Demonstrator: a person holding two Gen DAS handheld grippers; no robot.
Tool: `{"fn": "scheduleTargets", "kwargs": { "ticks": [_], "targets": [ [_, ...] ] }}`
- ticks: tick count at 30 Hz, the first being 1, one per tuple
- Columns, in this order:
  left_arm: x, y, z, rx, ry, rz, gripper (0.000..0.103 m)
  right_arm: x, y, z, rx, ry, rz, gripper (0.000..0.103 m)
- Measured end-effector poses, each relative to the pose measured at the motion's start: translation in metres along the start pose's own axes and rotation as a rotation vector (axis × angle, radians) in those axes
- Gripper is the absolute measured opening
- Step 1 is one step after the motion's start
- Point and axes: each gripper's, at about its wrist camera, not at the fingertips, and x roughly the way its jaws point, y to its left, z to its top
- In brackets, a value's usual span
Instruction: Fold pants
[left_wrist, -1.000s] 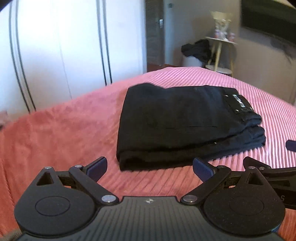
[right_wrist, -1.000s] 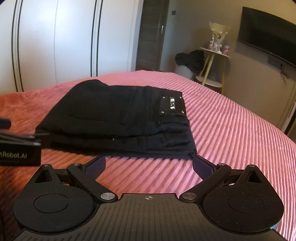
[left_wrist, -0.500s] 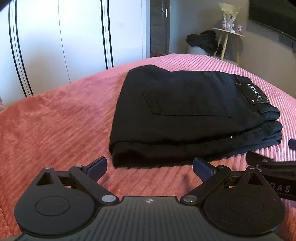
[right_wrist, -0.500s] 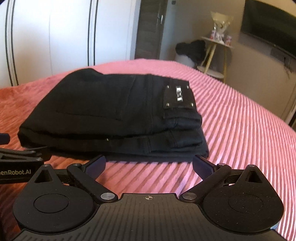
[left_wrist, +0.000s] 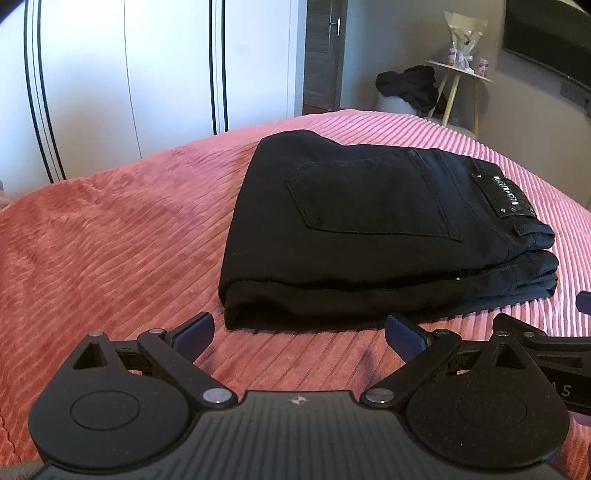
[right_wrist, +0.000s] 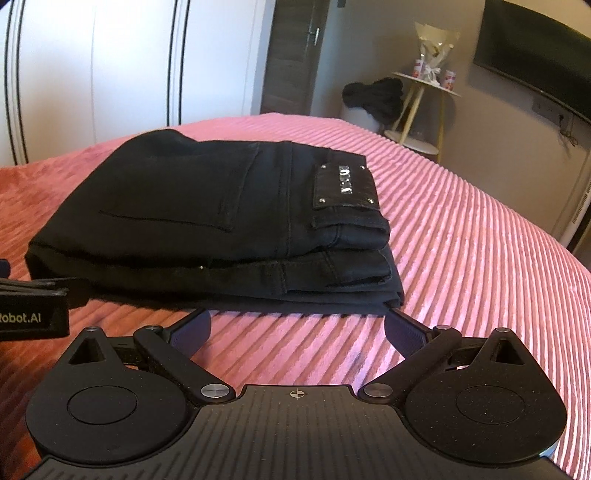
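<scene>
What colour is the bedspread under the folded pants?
Pink, with a ribbed stripe texture; the bedspread shows best in the right wrist view, under the black pants.

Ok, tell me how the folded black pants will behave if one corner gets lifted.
The black pants would probably sag and unfold: the stacked layers are loose cloth. The thick denim-like stack looks fairly heavy. Pushed, it would likely drag on the ribbed pink bedspread rather than slide.

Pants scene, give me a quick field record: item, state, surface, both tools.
item: black pants
state: folded into a compact stack, back pocket and waistband patch on top
surface: pink ribbed bedspread
left tool: open, empty, just short of the stack's near edge
right tool: open, empty, near the waistband corner
</scene>
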Motion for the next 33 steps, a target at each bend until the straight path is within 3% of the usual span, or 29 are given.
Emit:
{"fn": "scheduleTargets", "kwargs": {
  "ticks": [33],
  "targets": [
    [-0.0018,-0.0006,-0.0026,-0.012,0.011,0.006,0.099,-0.0072,-0.0095,0.0019,0.046,-0.013,0.019,0.103]
  ]
}}
